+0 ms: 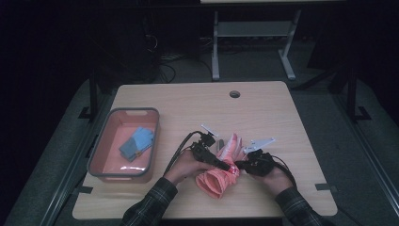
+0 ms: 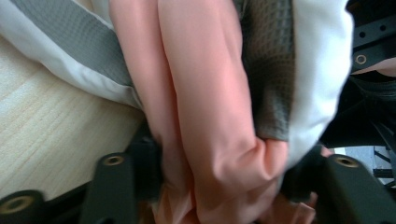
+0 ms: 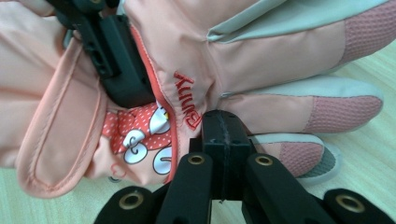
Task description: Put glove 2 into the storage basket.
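A pink glove (image 1: 221, 174) with grey-white fingertips lies bunched on the wooden table (image 1: 197, 106) near its front edge. My left gripper (image 1: 229, 167) reaches in from the left and is shut on it. Pink fabric (image 2: 210, 116) is bunched between its jaws (image 2: 219, 186). In the right gripper view the glove (image 3: 261, 60) carries red "Bunny" stitching and a dotted cartoon patch, and the left gripper (image 3: 119, 65) clamps its cuff. My right gripper (image 1: 238, 165) comes from the right, its pads (image 3: 226, 126) pressed together over the glove's palm, with no fabric showing between them.
A pink bin with a grey rim (image 1: 101, 141) stands at the table's left and holds a blue glove (image 1: 137, 142). A cable hole (image 1: 235, 93) sits near the far edge. Cables trail from both grippers toward the person's plaid sleeves.
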